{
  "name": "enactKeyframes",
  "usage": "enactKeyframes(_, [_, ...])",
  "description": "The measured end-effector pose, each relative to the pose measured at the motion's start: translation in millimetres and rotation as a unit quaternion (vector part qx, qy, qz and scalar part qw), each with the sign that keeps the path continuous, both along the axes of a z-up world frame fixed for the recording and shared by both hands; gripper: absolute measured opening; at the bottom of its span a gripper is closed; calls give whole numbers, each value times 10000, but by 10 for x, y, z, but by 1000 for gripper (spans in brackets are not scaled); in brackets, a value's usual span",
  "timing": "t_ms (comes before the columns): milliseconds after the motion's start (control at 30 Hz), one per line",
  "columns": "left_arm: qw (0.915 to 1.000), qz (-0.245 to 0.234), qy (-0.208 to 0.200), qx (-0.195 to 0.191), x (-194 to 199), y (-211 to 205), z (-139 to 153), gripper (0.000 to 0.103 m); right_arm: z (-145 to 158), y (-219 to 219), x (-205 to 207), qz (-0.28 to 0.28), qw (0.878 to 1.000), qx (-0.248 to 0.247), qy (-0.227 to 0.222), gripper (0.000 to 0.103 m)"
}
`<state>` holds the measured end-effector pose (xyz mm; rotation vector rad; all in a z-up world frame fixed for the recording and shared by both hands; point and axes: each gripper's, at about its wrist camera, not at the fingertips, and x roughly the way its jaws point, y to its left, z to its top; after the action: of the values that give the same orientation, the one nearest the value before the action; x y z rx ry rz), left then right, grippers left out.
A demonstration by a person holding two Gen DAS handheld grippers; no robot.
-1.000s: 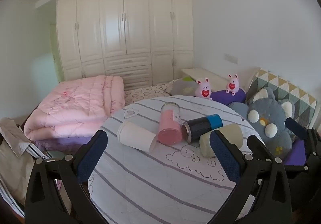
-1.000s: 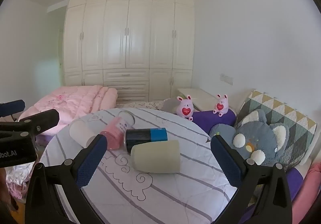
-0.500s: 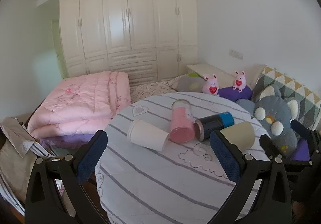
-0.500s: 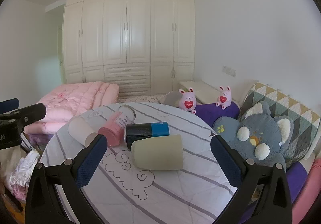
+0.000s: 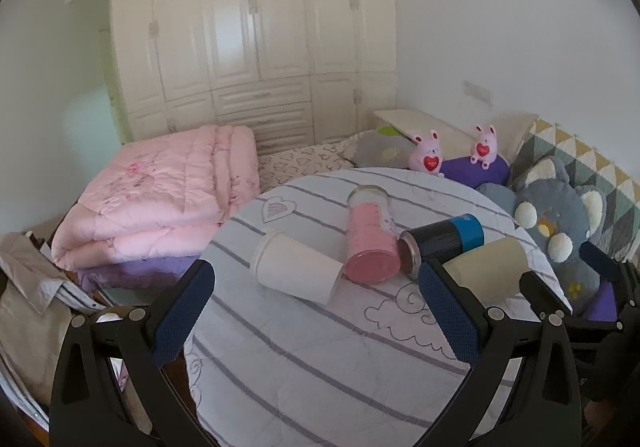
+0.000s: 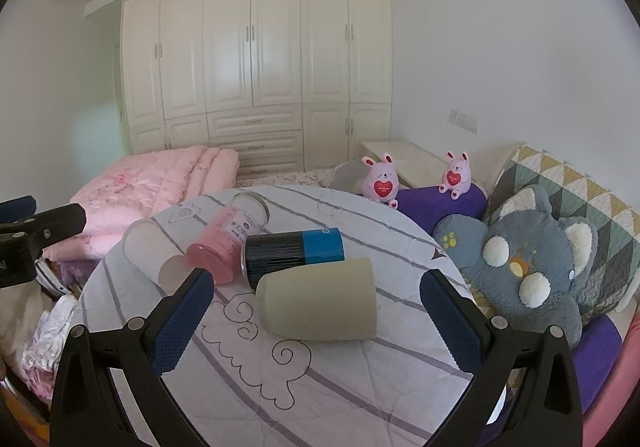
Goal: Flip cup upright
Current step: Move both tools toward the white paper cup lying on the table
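Observation:
Several cups lie on their sides on a round table [image 5: 304,359] with a striped white cloth. A white cup [image 5: 296,273] lies at the left, a pink cup [image 5: 370,235] beside it, a black and blue cup [image 5: 442,239], and a beige cup [image 5: 486,267] at the right. In the right wrist view the beige cup [image 6: 320,303] lies nearest, behind it the black and blue cup [image 6: 294,249], the pink cup [image 6: 226,243] and the white cup [image 6: 154,253]. My left gripper [image 5: 316,315] is open and empty, short of the white cup. My right gripper [image 6: 316,321] is open and empty, near the beige cup.
A folded pink quilt [image 5: 160,195] lies on the bed at the left. A grey plush toy [image 6: 532,259], purple cushions and two pink bunny toys [image 6: 380,181] sit to the right of the table [image 6: 280,387]. White wardrobes [image 6: 256,47] fill the back wall.
Both grippers have drawn back and risen slightly, so the cups look farther and the table sits lower. Both stay open. The cups have not moved.

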<state>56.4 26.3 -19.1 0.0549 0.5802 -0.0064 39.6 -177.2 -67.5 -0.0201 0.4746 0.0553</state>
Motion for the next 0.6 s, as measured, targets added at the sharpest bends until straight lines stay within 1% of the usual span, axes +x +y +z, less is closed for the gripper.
enactKeyframes(267, [9992,-295,131,224,255,-149,-27,103,-33,-86,154,-42,9998,66,185,103])
enactKeyframes(400, [9985,-293,241,396,389,-157,-47,103,-54,-105,214,-70,9996,96,264,103])
enactKeyframes(467, [9989,-152,319,309,443,-82,-66,103,-66,-90,241,-45,9995,116,293,103])
enactKeyframes(533, [9988,65,469,99,503,46,-104,103,-61,-56,286,10,9995,101,311,103])
enactKeyframes(600, [9964,420,706,-185,580,190,-182,103,-53,6,341,96,9995,52,301,103])
